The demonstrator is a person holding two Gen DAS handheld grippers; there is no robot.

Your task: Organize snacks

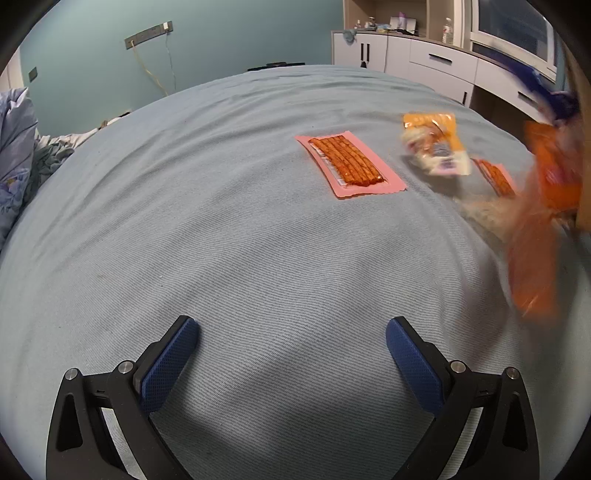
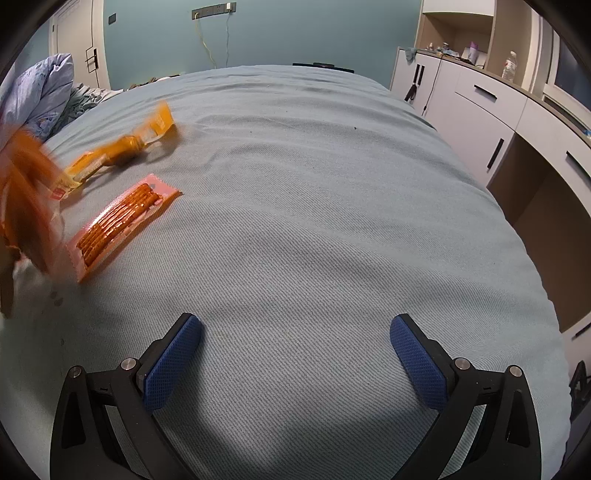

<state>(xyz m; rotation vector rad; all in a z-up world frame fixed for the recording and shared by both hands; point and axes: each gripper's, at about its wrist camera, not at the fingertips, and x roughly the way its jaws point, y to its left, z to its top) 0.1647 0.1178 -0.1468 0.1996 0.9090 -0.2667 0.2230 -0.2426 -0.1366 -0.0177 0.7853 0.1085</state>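
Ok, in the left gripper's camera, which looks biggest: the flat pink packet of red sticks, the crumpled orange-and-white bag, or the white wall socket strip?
1. Flat pink packet of red spicy sticks.
2. Crumpled orange-and-white snack bag, slightly smaller, though motion blur makes that unsure.
3. White wall socket strip, smallest, but it is far away, so its real size is unclear.

We see a dim, cool, bluish light over the bed (image 1: 229,229), soft and even, with no hard glare. A broad soft shadow lies on the sheet just ahead of the left claw (image 1: 291,332), and a fainter one ahead of the right claw (image 2: 295,332). Both fisheye views bulge the bed into a dome and darken at the corners. The pink snack pack (image 1: 349,166) is sharp; the orange packets (image 1: 535,236) at the right edge smear with motion blur, as does the orange shape (image 2: 26,192) in the right wrist view.
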